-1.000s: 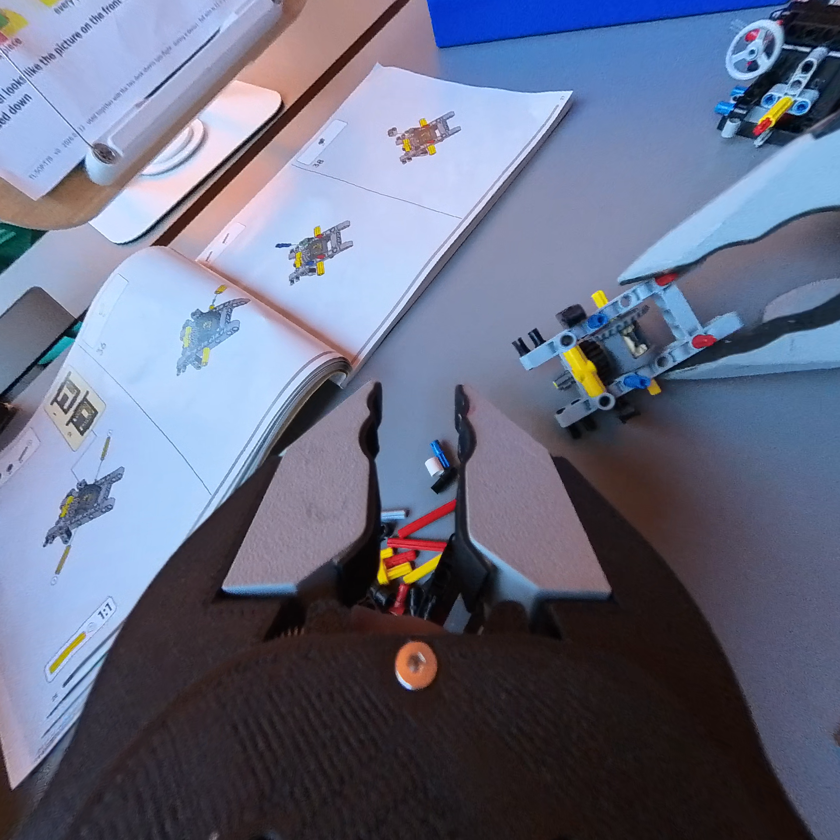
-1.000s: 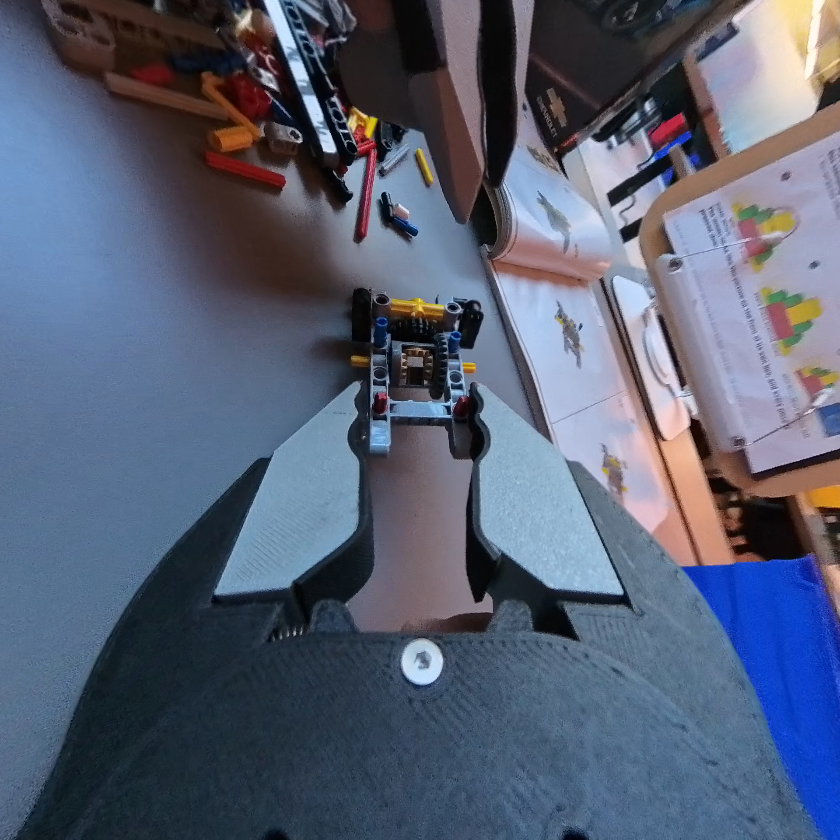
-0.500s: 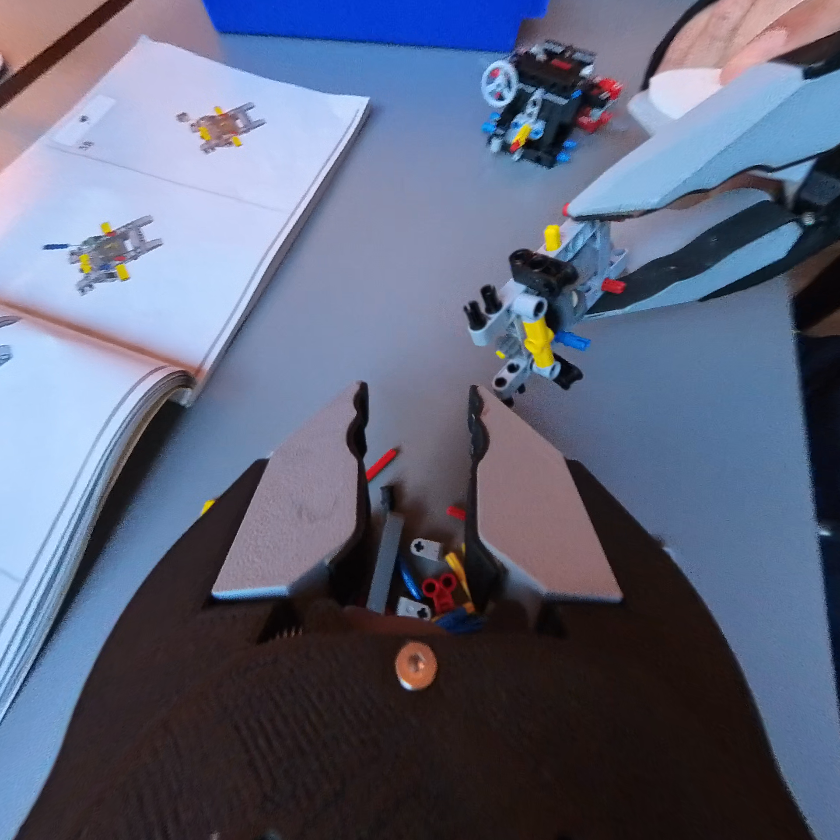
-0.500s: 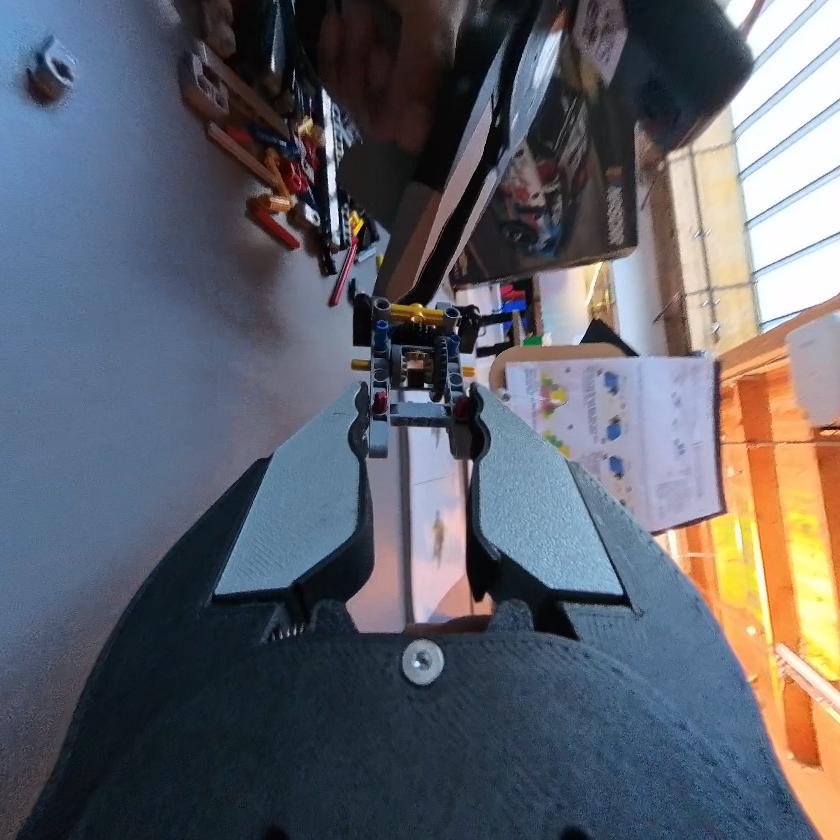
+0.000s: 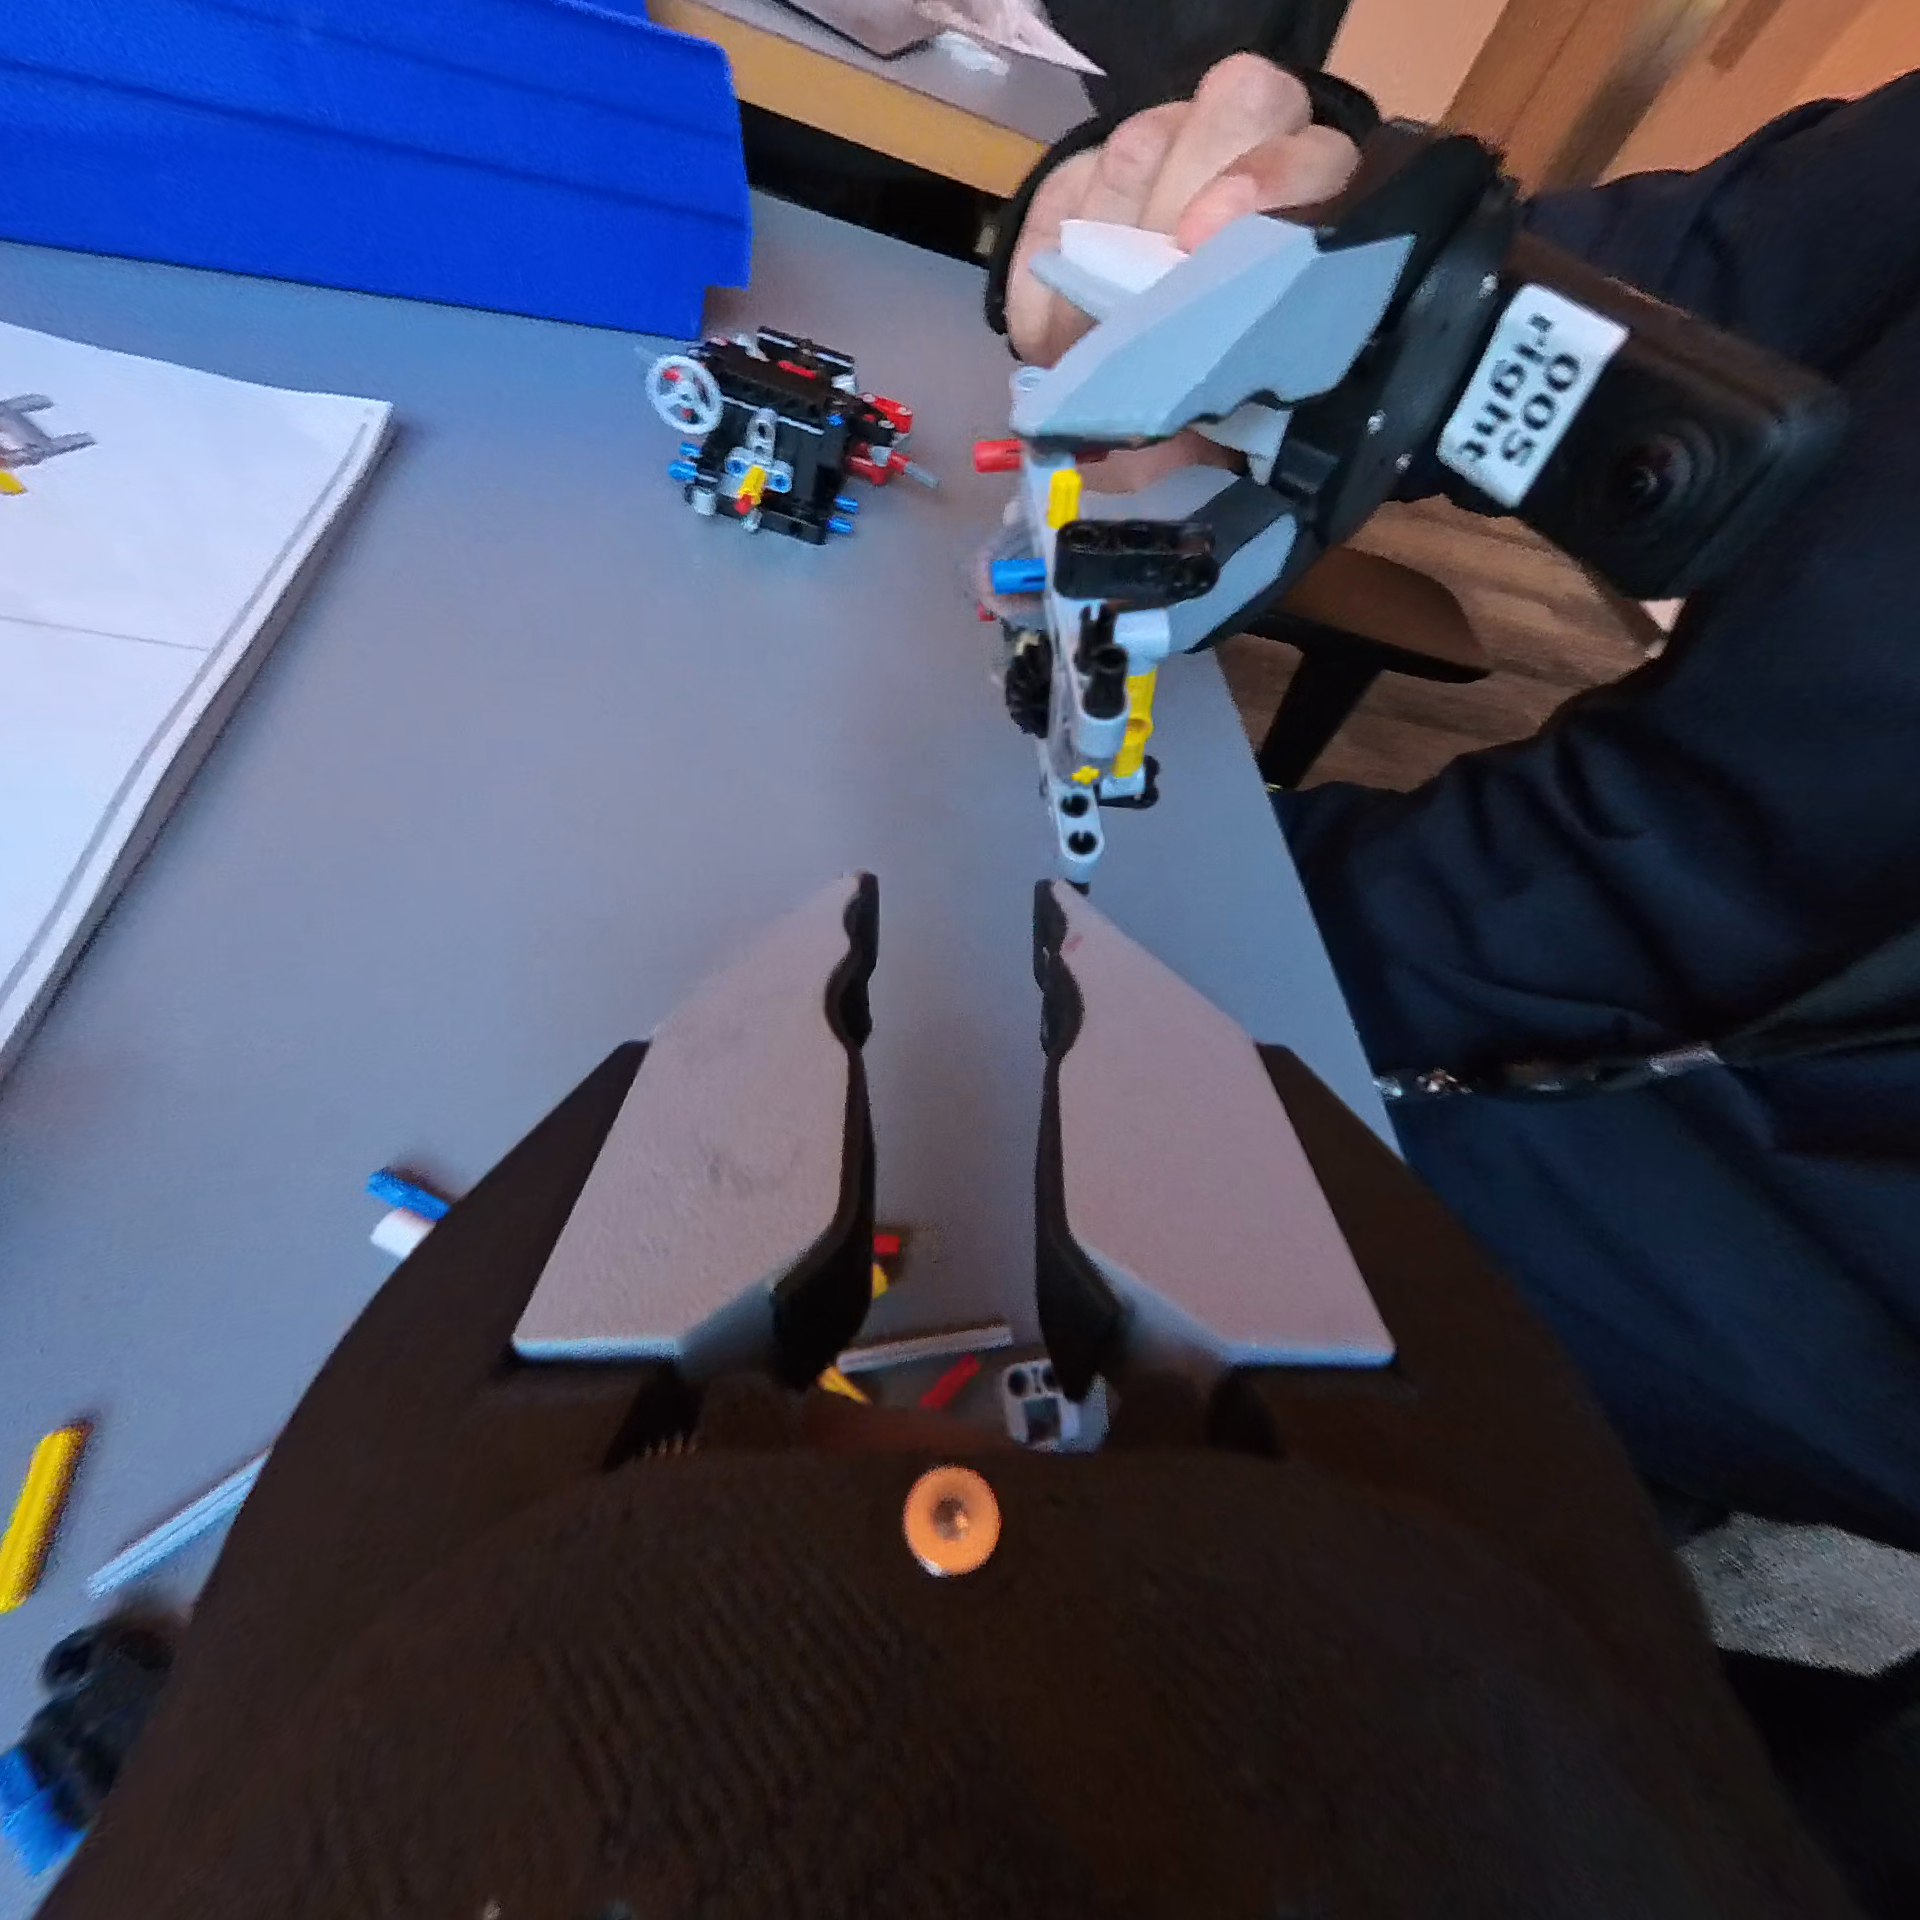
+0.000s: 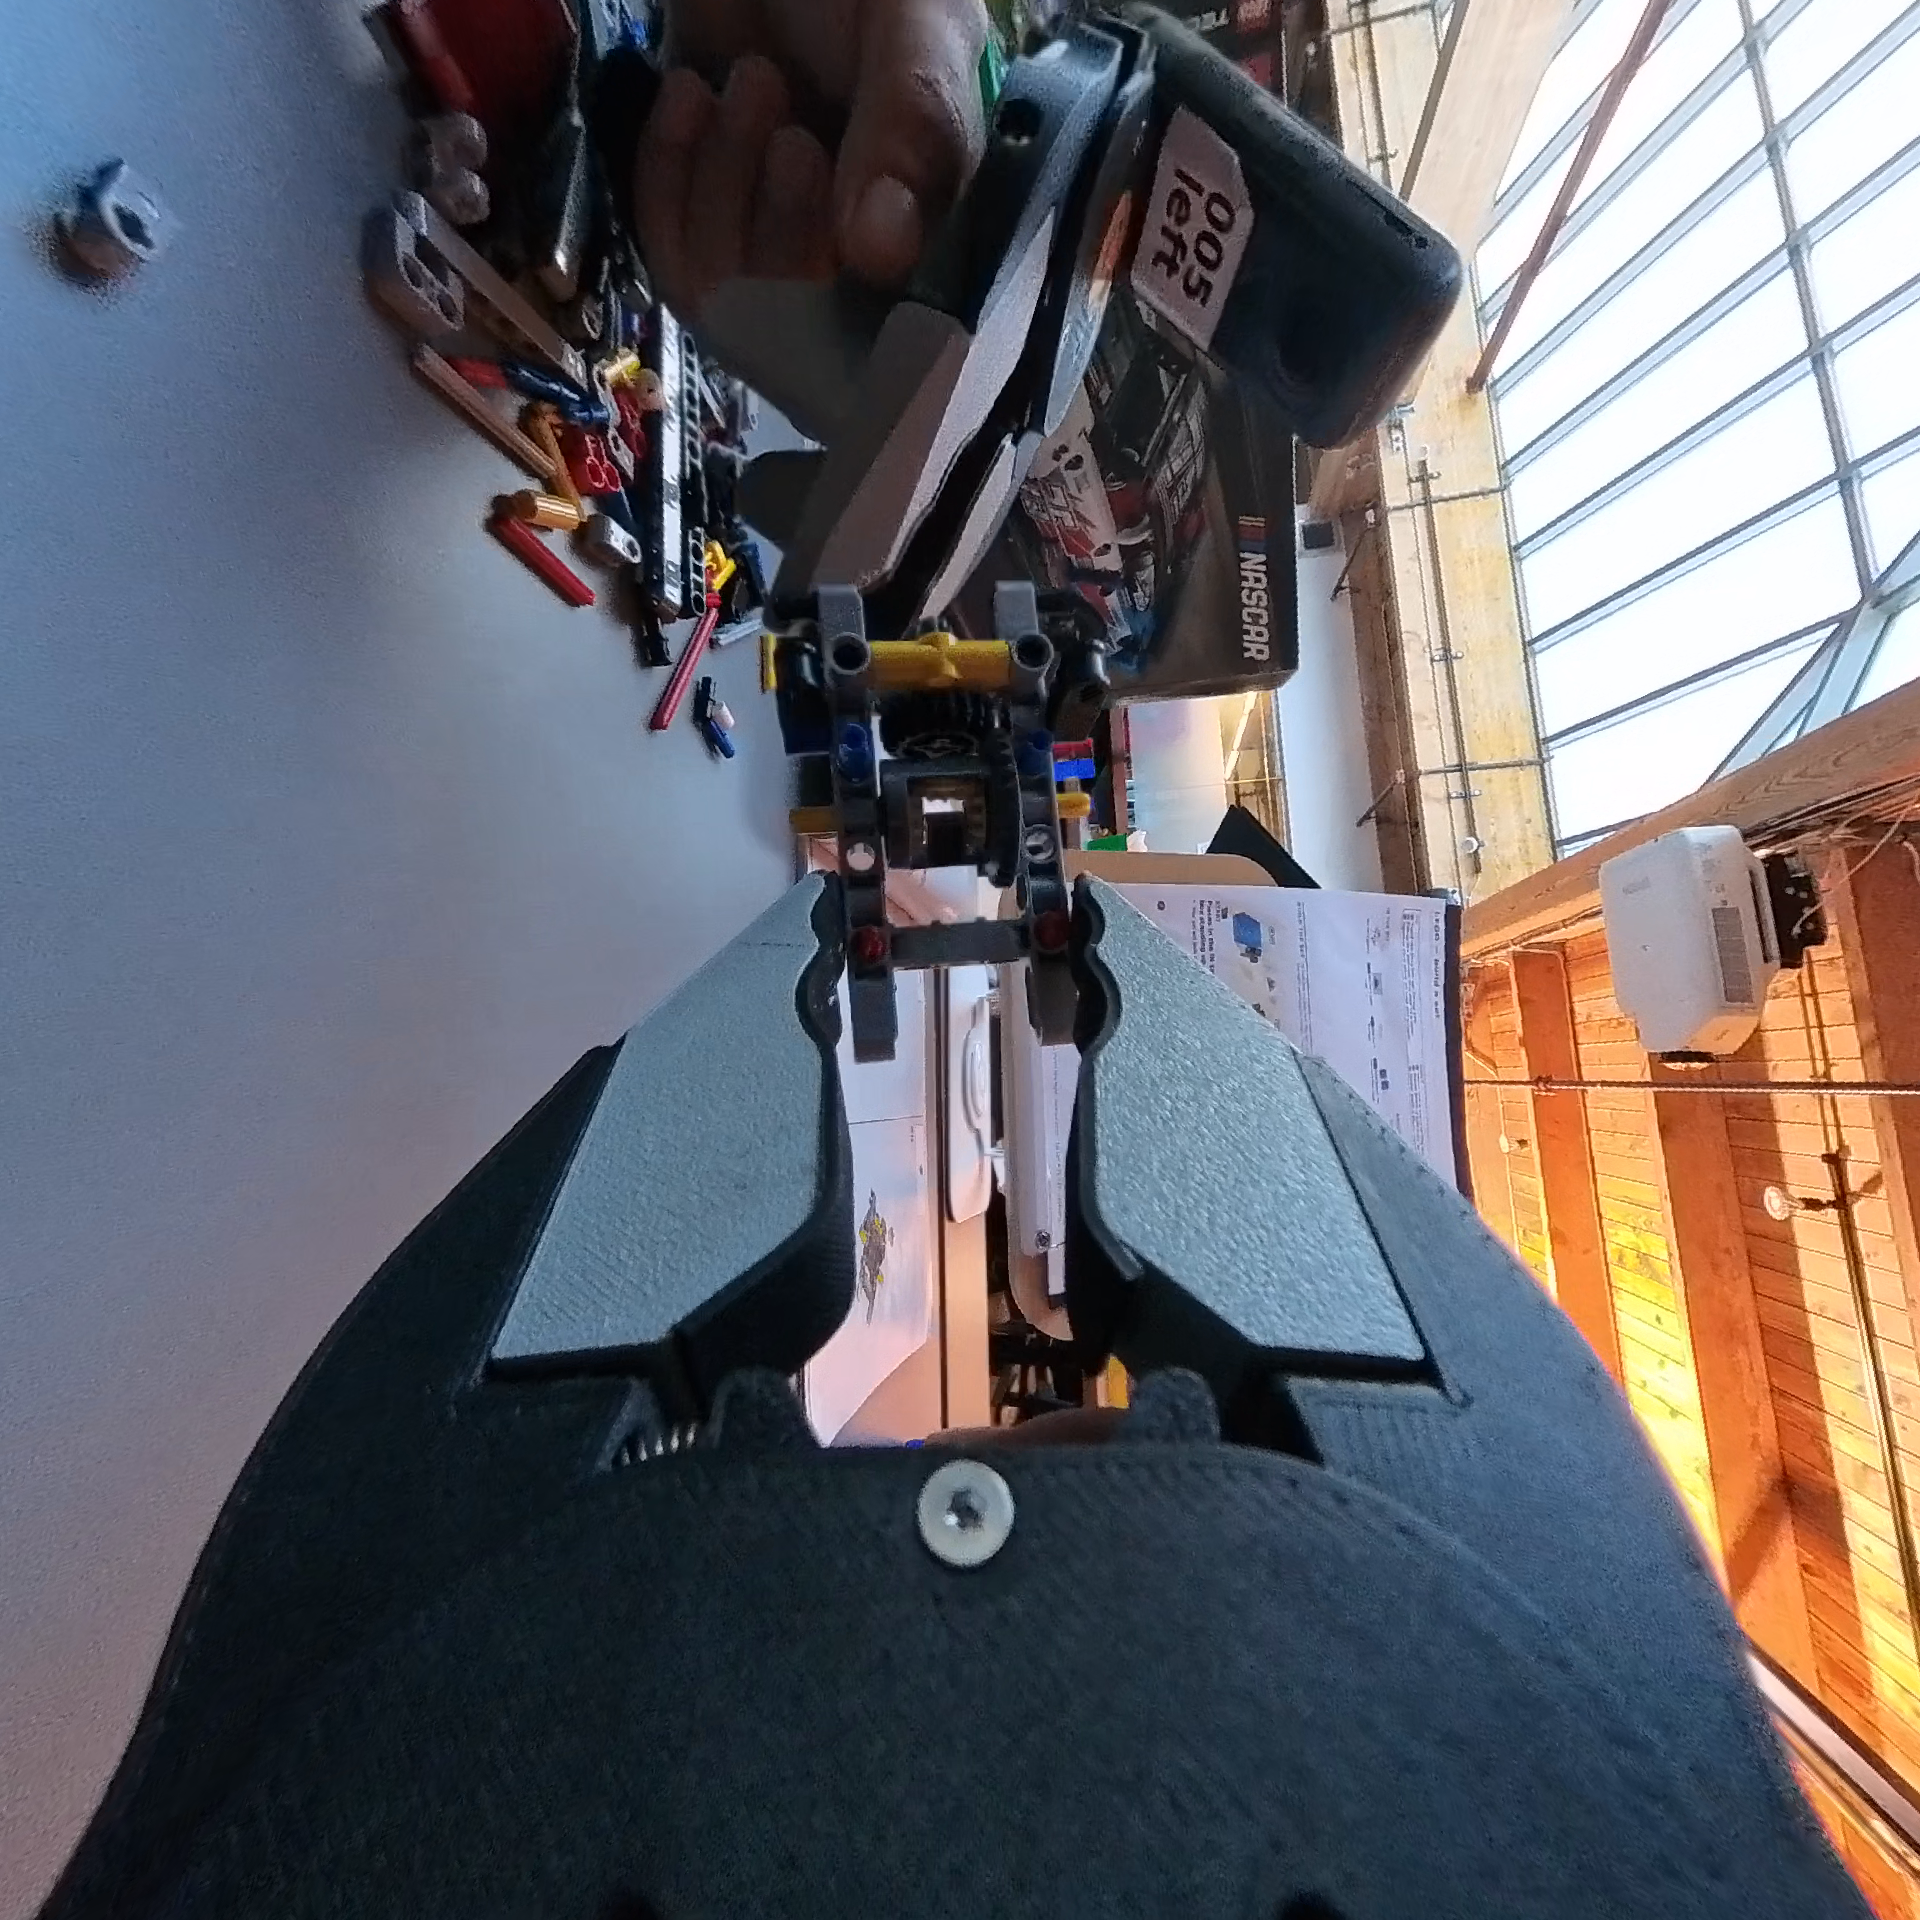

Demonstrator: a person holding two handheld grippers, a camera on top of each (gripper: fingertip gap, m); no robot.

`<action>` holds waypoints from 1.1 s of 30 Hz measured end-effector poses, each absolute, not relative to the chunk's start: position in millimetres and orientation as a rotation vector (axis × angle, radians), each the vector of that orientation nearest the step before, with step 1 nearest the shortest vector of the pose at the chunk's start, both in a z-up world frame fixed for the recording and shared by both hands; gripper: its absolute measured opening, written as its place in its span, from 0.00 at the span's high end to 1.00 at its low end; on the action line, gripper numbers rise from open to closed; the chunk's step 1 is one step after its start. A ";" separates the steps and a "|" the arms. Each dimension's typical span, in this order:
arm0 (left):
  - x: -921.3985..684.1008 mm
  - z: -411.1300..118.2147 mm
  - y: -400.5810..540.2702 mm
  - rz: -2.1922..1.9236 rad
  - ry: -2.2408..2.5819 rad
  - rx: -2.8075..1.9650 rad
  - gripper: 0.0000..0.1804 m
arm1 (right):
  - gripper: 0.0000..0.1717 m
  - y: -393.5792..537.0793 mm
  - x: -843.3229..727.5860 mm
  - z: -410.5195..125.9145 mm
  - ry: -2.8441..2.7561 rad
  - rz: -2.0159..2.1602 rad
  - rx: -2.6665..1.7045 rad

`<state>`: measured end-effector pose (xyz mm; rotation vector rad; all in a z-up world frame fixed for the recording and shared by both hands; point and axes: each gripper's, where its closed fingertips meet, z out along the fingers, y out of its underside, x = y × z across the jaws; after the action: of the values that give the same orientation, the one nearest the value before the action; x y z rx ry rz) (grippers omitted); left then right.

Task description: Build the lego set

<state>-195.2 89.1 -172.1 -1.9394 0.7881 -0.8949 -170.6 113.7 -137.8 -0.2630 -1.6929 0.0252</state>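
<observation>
My right gripper (image 6: 954,914) is shut on a grey brick assembly (image 6: 940,790) with a black gear, a yellow axle and blue and red pins. Both pads press on its two side beams and hold it up off the grey table (image 6: 260,831). In the left wrist view the assembly (image 5: 1091,665) hangs end-down from the right gripper (image 5: 1101,520), above the table's right edge. My left gripper (image 5: 954,894) is open with nothing between its pads. Its right fingertip (image 5: 1049,909) is just below the assembly's lower end. In the right wrist view the left gripper (image 6: 862,592) reaches the assembly's far end.
A black brick model with a white wheel (image 5: 774,447) stands farther back. An open instruction booklet (image 5: 156,582) lies at the left and a blue bin (image 5: 364,156) at the back. Loose bricks (image 6: 582,468) and a printed box (image 6: 1174,499) lie behind the left gripper. A person's dark sleeve (image 5: 1610,935) is at the right. The grippers' ends are close to 6 centimeters from one another.
The right gripper has lifted the assembly off the table and turned it on end. My left gripper has swung right from the loose bricks towards it; its jaws widened, then narrowed, on nothing.
</observation>
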 end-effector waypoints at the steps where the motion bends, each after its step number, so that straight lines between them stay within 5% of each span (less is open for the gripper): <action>1: -192.5 -172.6 86.3 -0.908 0.807 -1.938 0.85 | 0.76 112.6 -169.8 -138.6 -1.695 0.023 -0.260; 13: -184.0 -167.9 78.4 -0.934 0.851 -1.923 0.81 | 0.77 116.3 -168.7 -122.2 -1.677 -0.039 -0.256; 26: -184.9 -167.1 88.7 -0.885 0.816 -1.905 0.97 | 0.76 123.2 -171.6 -136.7 -1.673 -0.106 -0.234; 33: -189.1 -167.1 97.9 -0.834 0.777 -1.891 0.98 | 0.76 125.7 -171.2 -136.2 -1.662 -0.135 -0.207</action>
<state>-189.1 97.9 -167.1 -1.8905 0.7771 -0.8336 -171.2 125.7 -136.2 -0.2071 -1.6621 -0.1355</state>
